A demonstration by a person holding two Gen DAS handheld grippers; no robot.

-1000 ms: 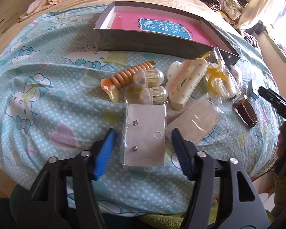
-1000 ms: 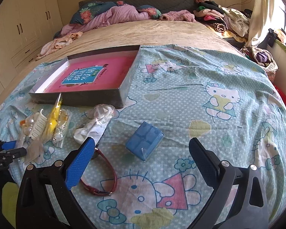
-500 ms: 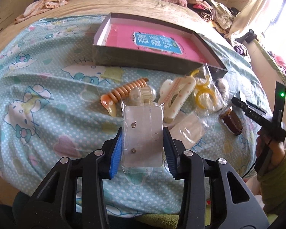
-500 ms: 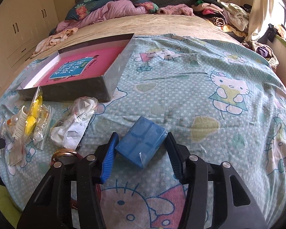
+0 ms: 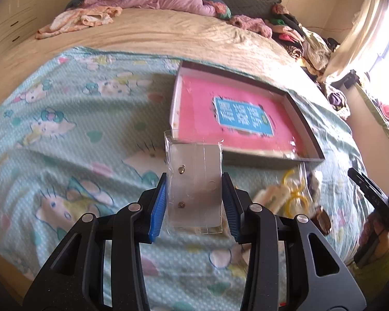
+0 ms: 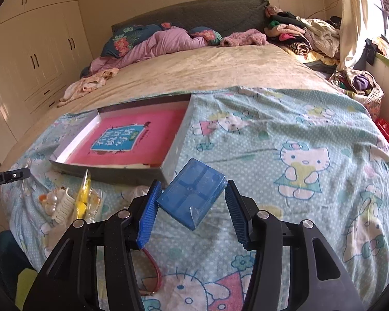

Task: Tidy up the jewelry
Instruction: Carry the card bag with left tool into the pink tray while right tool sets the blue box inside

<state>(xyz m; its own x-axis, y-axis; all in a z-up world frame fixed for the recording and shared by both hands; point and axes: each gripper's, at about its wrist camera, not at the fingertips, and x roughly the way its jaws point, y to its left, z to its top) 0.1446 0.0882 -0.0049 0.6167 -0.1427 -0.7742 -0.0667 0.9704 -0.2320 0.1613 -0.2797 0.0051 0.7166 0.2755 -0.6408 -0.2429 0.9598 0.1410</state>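
The earring card (image 5: 194, 197), clamped in the left gripper (image 5: 193, 204), has risen off the bedspread (image 5: 64, 134), box (image 5: 308, 132) at one o'clock; the right gripper (image 6: 192, 206) has pinched the blue case (image 6: 192, 197) and lifted it; both seem ready for boxing.

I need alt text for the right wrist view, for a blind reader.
The right hand-held gripper holds a blue plastic box above a cartoon-cat bedsheet. Behind it lies a shallow box with a pink book inside.
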